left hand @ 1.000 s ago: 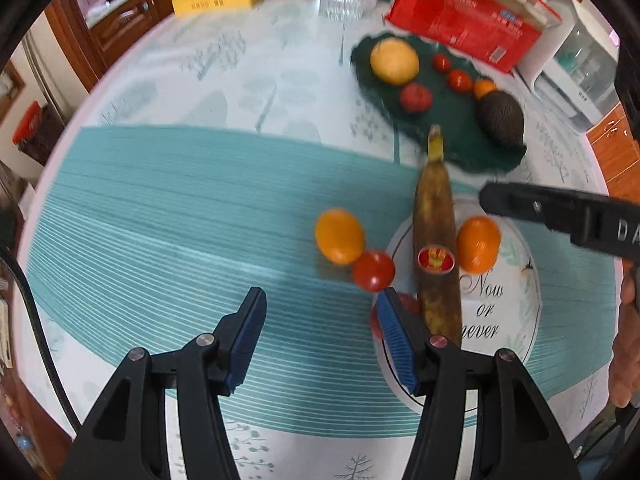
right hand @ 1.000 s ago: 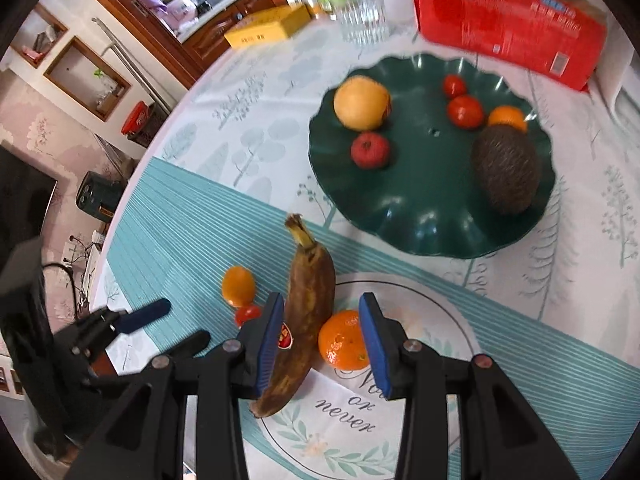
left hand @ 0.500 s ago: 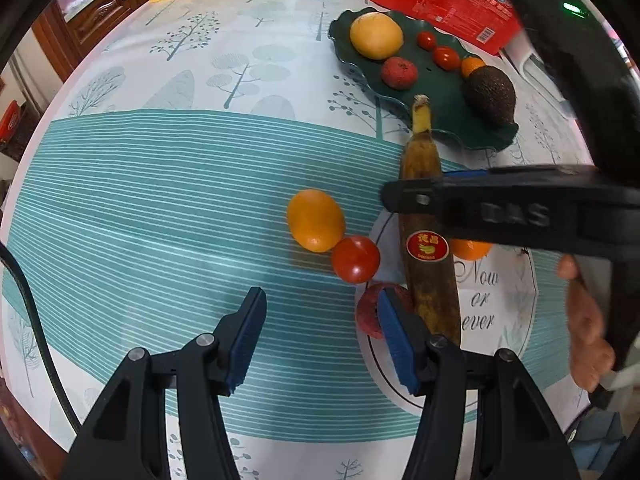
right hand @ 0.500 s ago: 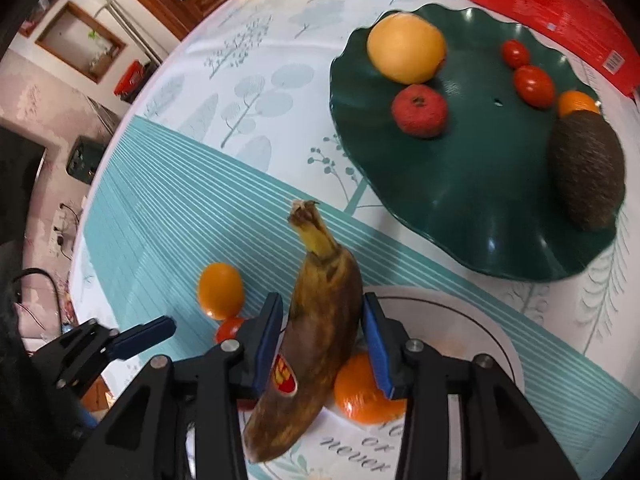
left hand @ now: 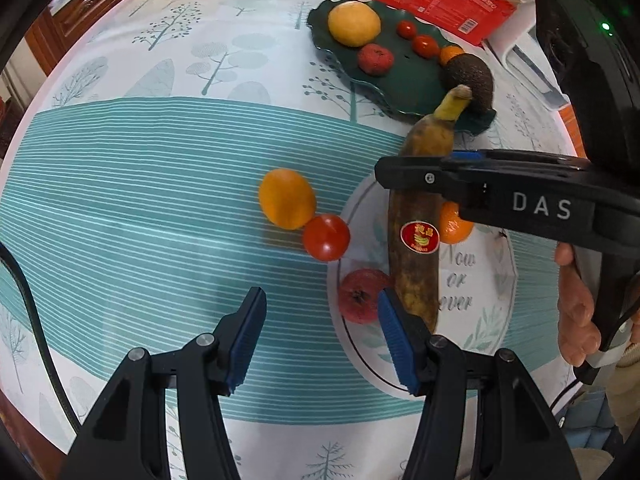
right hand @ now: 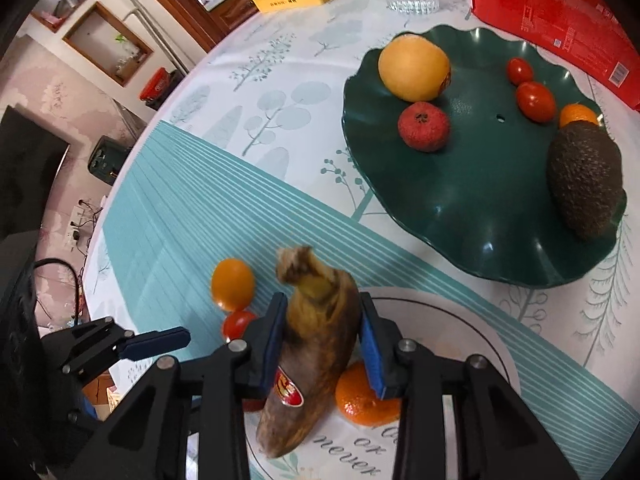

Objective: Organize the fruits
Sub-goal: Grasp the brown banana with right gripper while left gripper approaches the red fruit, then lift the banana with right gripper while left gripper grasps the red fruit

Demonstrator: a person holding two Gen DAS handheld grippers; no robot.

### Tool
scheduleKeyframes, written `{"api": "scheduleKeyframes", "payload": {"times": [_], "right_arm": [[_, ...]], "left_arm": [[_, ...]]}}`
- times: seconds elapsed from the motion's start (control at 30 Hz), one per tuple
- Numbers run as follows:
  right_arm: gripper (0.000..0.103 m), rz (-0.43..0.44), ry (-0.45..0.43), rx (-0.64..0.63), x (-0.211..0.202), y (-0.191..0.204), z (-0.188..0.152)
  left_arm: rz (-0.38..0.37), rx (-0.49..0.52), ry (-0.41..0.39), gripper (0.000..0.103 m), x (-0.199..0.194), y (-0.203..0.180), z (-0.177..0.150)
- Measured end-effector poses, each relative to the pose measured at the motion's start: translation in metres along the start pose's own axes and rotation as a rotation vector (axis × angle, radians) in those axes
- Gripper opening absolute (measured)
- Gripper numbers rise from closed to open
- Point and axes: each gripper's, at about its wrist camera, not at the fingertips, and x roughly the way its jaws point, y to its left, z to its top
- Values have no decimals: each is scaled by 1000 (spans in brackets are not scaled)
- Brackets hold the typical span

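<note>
a: where is the banana point(right hand: 316, 344) relative to the right gripper point(right hand: 322, 340)?

b: it sits between the two blue pads, and both pads press on its sides, so the right gripper is pinching the banana. its stem end points up and away, toward the green plate point(right hand: 492, 216); its lower end is over the white plate point(right hand: 460, 312), beside a small orange point(right hand: 362, 400)

a: and the left gripper point(left hand: 320, 340)?

b: its fingers are spread wide and hold nothing. it hovers over the striped cloth point(left hand: 132, 200), near the white plate's edge, close to a red fruit point(left hand: 360, 294). an orange fruit point(left hand: 286, 198) and a tomato point(left hand: 326, 237) lie touching each other on the cloth

a: what differs from half a second ago?

b: then the pads were around the banana and it lay flatter on the plate. now its stem end is raised and tilted more upright, so it looks lifted. the left gripper is nearly in the same place, equally spread
</note>
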Motion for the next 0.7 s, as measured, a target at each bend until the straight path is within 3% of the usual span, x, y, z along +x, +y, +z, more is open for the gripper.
{"api": "scheduleKeyframes", "payload": {"times": [0.23,0.53,0.63,0.7], "right_arm": [[34,26,-45,-7,-23,0,-13],[34,46,-78,26,-47,-7,-32],[34,51,-88,35,-53,-9,-39],[34,54,-93,40,-56,-9,-43]], "left_arm": [[9,51,10,57,2,-9,-8],[-13,44,17,55,18,-15,-2],[-20,53,22,46,22,-19,0],[-31,52,30,34,26,-22,1]]}}
